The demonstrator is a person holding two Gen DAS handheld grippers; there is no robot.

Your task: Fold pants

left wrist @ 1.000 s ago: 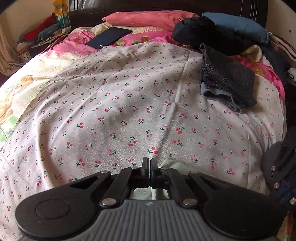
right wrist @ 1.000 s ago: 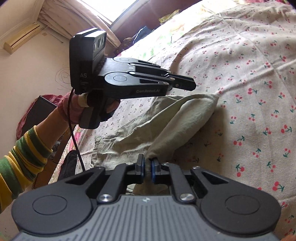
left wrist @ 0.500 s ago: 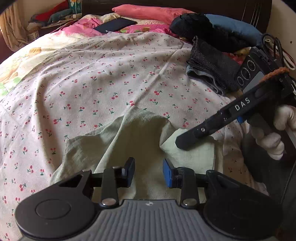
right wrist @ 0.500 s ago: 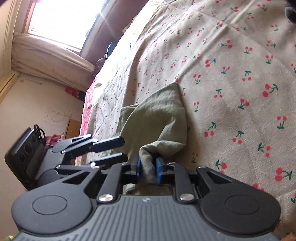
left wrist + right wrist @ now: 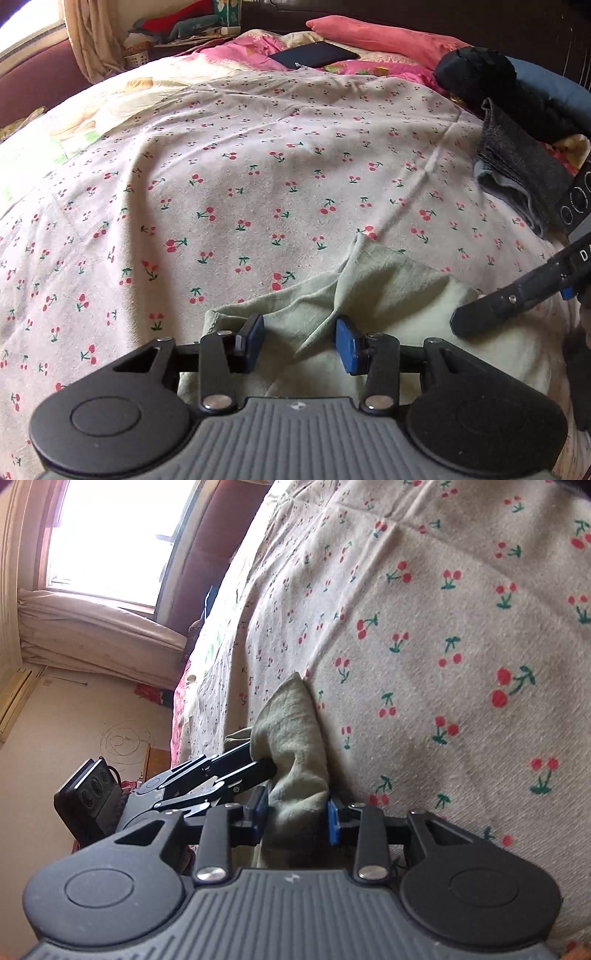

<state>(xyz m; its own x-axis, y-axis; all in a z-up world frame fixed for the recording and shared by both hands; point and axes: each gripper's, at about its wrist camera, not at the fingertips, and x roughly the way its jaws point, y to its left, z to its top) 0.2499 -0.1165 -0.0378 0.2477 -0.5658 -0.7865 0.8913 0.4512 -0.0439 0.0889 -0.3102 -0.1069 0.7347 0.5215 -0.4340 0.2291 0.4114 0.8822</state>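
The pale green pants [image 5: 388, 291] lie bunched on the cherry-print bedsheet [image 5: 258, 166] at the bed's near edge. My left gripper [image 5: 300, 343] is open, its jaws spread just above the pants' near folds, holding nothing. My right gripper [image 5: 297, 814] is open too, its blue pads on either side of a raised fold of the pants [image 5: 295, 731] without clamping it. The right gripper's fingers show at the right of the left wrist view [image 5: 491, 306], resting on the pants. The left gripper shows in the right wrist view [image 5: 207, 775], beside the same fold.
A folded dark grey garment [image 5: 517, 173] lies at the far right of the bed. Behind it are dark and blue bundles [image 5: 476, 74], a pink pillow [image 5: 369, 37] and a black flat item [image 5: 314, 55]. A window [image 5: 110, 535] and curtain are left of the bed.
My left gripper opened a second ago and has widened since. My right gripper, shut on a fold of the pants half a second ago, has now opened. The pants have settled on the sheet.
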